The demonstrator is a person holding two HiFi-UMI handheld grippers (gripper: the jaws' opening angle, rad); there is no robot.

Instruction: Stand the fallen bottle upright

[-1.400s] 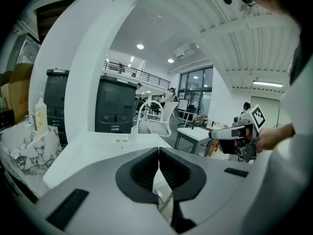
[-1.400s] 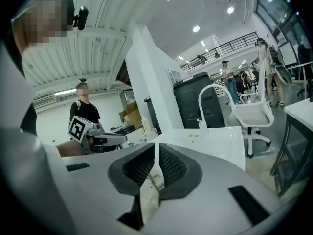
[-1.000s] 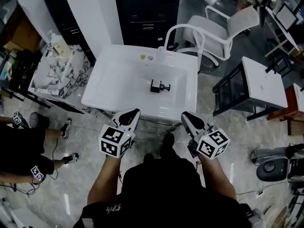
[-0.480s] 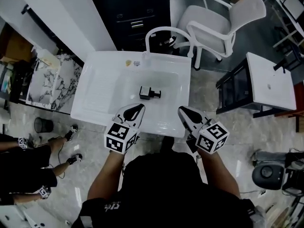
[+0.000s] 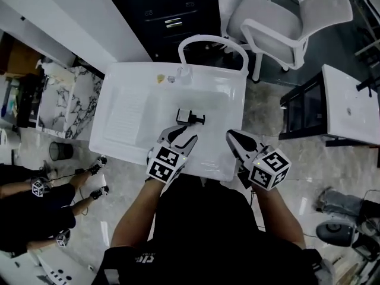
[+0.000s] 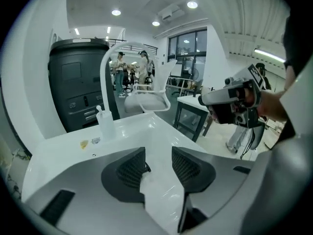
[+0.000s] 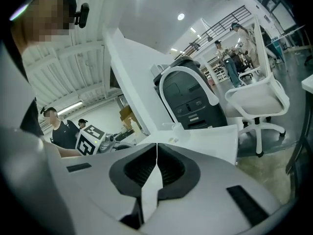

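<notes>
The bottle (image 5: 189,117) is lying in the sink (image 5: 127,108), a dispenser (image 5: 184,75) is standing at its far rim, and a chair (image 5: 285,22) is sitting beyond, far right

Too small to tell
The dark bottle (image 5: 189,117) in the sink (image 5: 127,103): label and exact shape unreadable.

No word, brand or number can be read anywhere. The cube (image 5: 270,169) behind the right hand-held gripper (image 5: 233,136) carries only black-and-white square patterns. The small yellowish sticker (image 5: 160,79) on the white worktop (image 5: 127,111), ahead and to its left, and the white print (image 5: 142,259) on the black shirt (image 5: 202,218) behind it are too blurred to read.
</notes>
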